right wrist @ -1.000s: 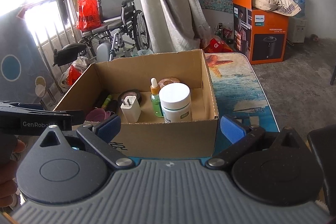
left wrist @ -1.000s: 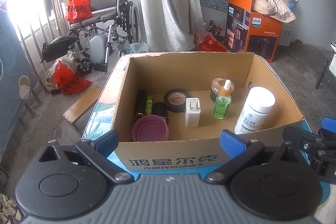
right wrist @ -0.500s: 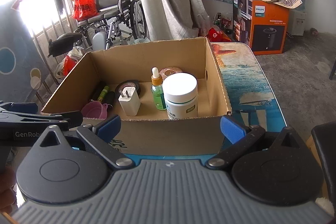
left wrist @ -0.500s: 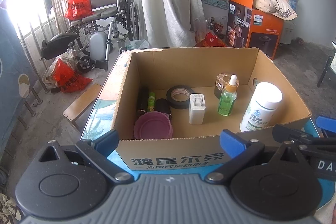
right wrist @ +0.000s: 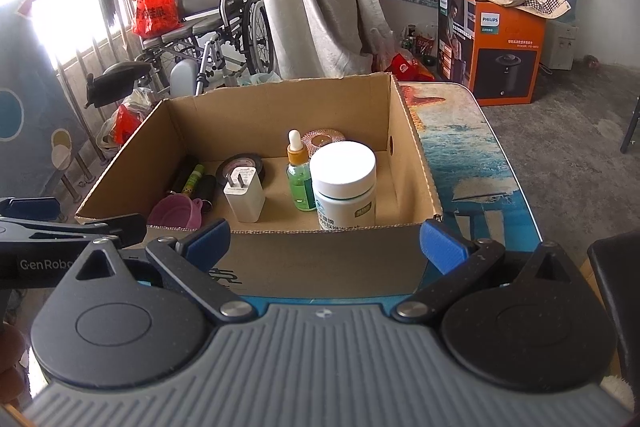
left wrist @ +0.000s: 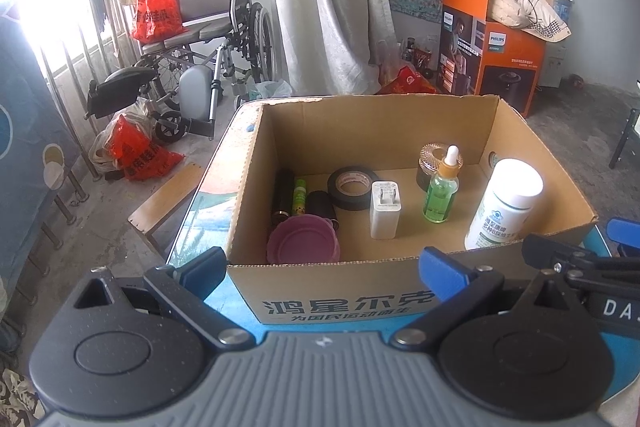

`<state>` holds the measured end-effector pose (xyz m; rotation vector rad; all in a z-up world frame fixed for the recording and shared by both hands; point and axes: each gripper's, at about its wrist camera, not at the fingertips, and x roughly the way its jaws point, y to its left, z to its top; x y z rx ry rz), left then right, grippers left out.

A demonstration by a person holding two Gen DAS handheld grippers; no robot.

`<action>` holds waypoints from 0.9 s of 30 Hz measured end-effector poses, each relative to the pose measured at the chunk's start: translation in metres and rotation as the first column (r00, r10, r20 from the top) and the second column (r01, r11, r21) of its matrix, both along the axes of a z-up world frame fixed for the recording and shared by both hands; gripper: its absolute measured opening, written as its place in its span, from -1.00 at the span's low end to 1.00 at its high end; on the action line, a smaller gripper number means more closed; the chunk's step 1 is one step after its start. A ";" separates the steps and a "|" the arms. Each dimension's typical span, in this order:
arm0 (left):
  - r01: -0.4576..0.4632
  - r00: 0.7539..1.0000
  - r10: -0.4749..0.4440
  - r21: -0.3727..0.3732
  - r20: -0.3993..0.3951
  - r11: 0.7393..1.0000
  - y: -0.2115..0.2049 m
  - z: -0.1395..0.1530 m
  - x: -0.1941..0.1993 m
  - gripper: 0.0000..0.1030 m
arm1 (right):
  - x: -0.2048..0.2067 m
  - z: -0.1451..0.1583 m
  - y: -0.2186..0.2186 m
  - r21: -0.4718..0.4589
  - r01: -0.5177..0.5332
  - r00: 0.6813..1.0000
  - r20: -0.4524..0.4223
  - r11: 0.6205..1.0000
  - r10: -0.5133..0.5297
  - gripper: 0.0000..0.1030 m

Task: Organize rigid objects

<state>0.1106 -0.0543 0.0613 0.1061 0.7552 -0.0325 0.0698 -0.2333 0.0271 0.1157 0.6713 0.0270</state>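
Note:
An open cardboard box [left wrist: 340, 299] [right wrist: 408, 131] stands on a printed table. Inside are a white bottle [left wrist: 506, 205] [right wrist: 344, 183], a green dropper bottle [left wrist: 441, 191] [right wrist: 299, 179], a white charger [left wrist: 385, 209] [right wrist: 244, 193], a black tape roll [left wrist: 352, 187] [right wrist: 240, 165], a pink lid [left wrist: 304, 243] [right wrist: 176, 209], dark tubes [left wrist: 282, 193] and a ribbed jar [left wrist: 434, 163] [right wrist: 323, 138]. My left gripper [left wrist: 324, 269] is open and empty before the box's near wall. My right gripper [right wrist: 324, 241] is open and empty at the same wall, further right.
The table's bare top [right wrist: 472, 155] runs right of the box. A wheelchair [left wrist: 208, 39], red bags [left wrist: 136, 151] and a wooden bench [left wrist: 168, 195] are left on the floor. An orange Philips carton [right wrist: 500, 35] stands at the back right. A dark chair edge [right wrist: 616, 291] is at right.
Both grippers have risen and tipped slightly toward the box, so more of its inside shows. Both stayed open and empty. Nothing in the box moved.

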 end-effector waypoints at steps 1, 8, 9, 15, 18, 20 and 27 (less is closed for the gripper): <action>-0.001 1.000 0.001 0.000 0.001 1.000 0.000 0.000 -0.001 1.00 | -0.001 0.001 0.001 -0.002 -0.001 1.000 0.001 1.000 0.001 0.97; -0.005 1.000 0.005 -0.006 -0.002 1.000 0.003 0.001 -0.004 1.00 | -0.006 0.005 0.005 -0.012 -0.005 1.000 0.000 1.000 0.005 0.97; -0.006 1.000 0.006 -0.006 -0.002 1.000 0.003 0.001 -0.004 0.99 | -0.006 0.005 0.005 -0.012 -0.006 1.000 0.000 1.000 0.006 0.97; -0.012 1.000 0.012 -0.007 0.000 1.000 0.004 0.002 -0.008 0.99 | -0.007 0.006 0.006 -0.015 -0.008 1.000 0.000 1.000 0.008 0.97; -0.011 1.000 0.011 -0.007 0.000 1.000 0.004 0.001 -0.007 0.99 | -0.007 0.007 0.006 -0.016 -0.008 1.000 0.000 1.000 0.008 0.97; -0.011 1.000 0.011 -0.006 0.000 1.000 0.004 0.001 -0.007 0.99 | -0.007 0.007 0.006 -0.016 -0.008 1.000 -0.001 1.000 0.008 0.97; -0.015 1.000 0.015 -0.009 -0.007 1.000 0.003 0.002 -0.008 0.99 | -0.009 0.008 0.006 -0.015 -0.003 1.000 -0.006 1.000 0.003 0.97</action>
